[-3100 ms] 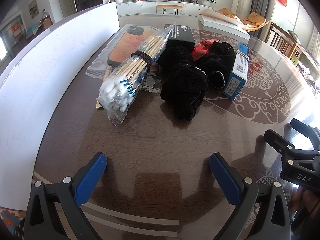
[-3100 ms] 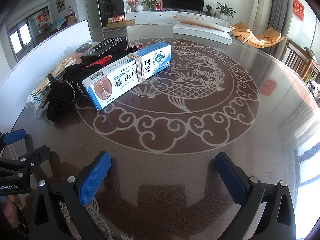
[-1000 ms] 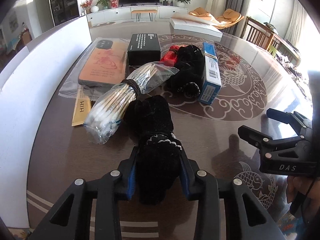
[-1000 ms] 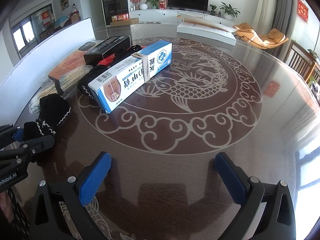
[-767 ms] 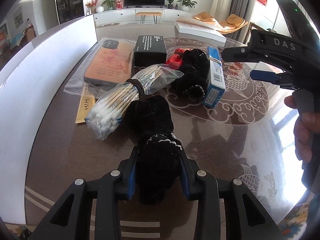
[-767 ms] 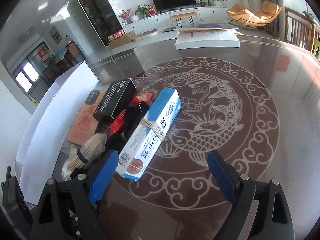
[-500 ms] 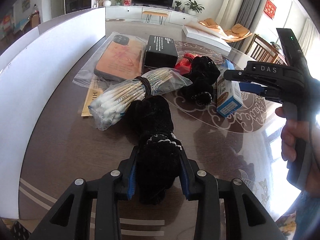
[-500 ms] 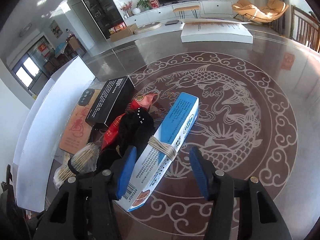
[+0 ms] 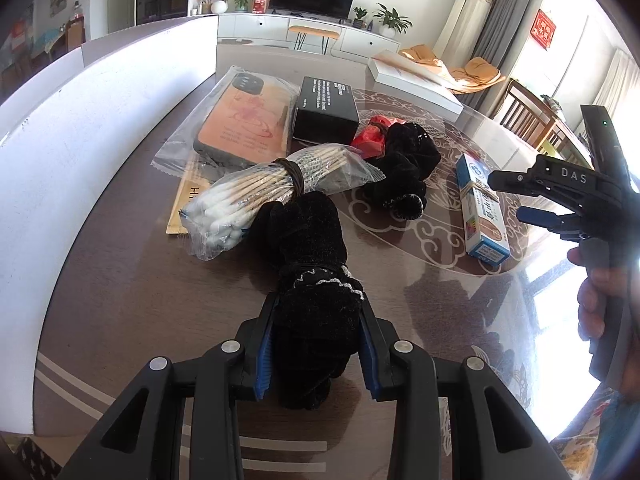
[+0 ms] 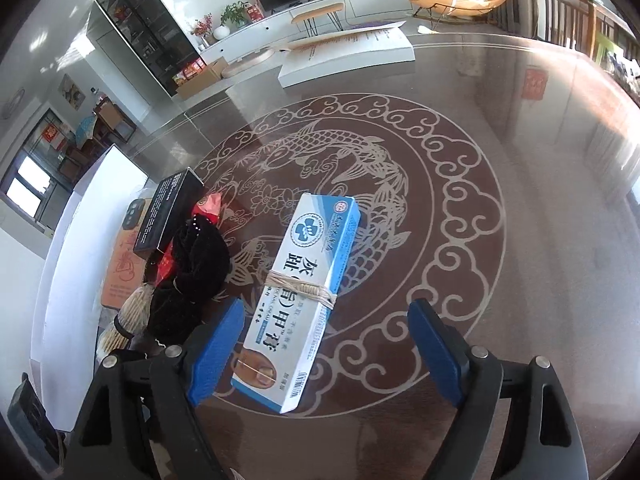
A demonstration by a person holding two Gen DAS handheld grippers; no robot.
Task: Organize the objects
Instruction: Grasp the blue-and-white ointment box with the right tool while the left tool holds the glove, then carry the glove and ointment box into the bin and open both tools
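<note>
Left gripper (image 9: 316, 344) low over the dark glass-topped table (image 9: 120, 288), clamped on a black fuzzy glove (image 9: 312, 280). Right gripper (image 10: 324, 352) spread wide, tilted downward, straddling the blue-white rubber-banded carton (image 10: 300, 300) lying on the table.

Left gripper (image 9: 316, 344): clamped on a black glove (image 9: 310, 264) lying on the surface (image 9: 132, 300). Cotton swab bundle (image 9: 260, 196): bagged, banded, touching the glove's far end. Beyond: phone case (image 9: 244, 124) in a clear bag, black box (image 9: 326, 106), second black glove (image 9: 404, 168). Blue-and-white box (image 9: 480, 208): lay right, just below the right gripper (image 9: 532, 196), whose fingers stood apart.
</note>
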